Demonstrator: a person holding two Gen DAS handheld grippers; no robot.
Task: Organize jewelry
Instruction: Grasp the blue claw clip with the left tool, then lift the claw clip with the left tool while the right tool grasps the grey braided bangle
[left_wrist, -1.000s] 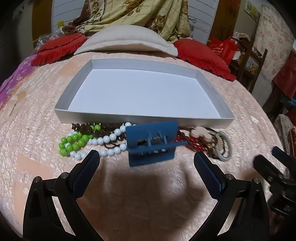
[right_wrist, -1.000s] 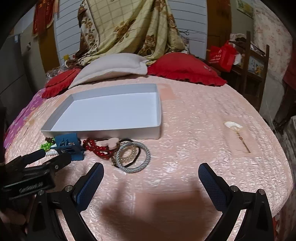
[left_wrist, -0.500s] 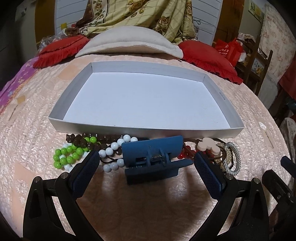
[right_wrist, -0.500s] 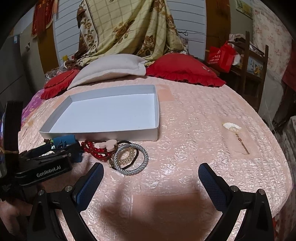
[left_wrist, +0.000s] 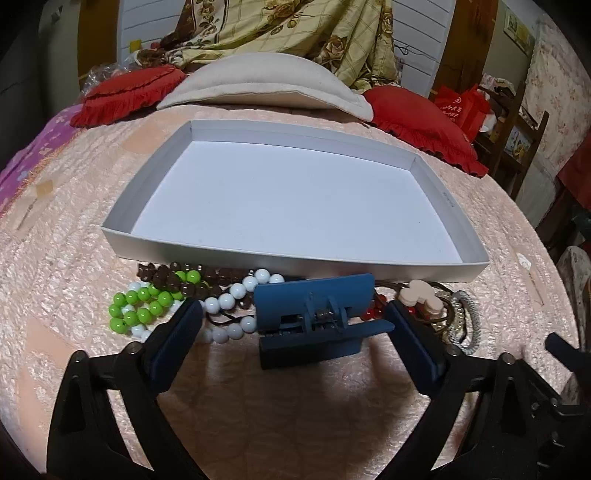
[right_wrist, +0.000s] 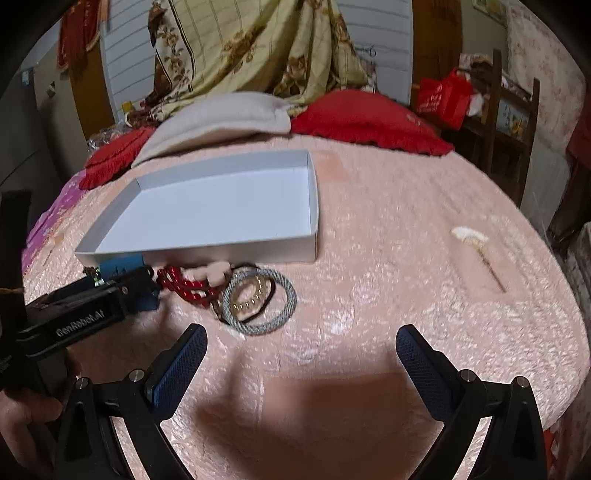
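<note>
The left gripper (left_wrist: 293, 325) has closed in, its 2 fingers now apart on either side of the blue hair clip (left_wrist: 314, 317) (not yet gripped); the right gripper (right_wrist: 299, 365) hangs apart, the white box (left_wrist: 295, 258) just behind awaits

Glossy beads (left_wrist: 147, 310), matt cardboard tray (left_wrist: 295, 254)

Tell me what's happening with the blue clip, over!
Left gripper open, fingers either side of blue clip. Right gripper open, holding nothing. Tray bare. Beads crowd the clip.
</note>
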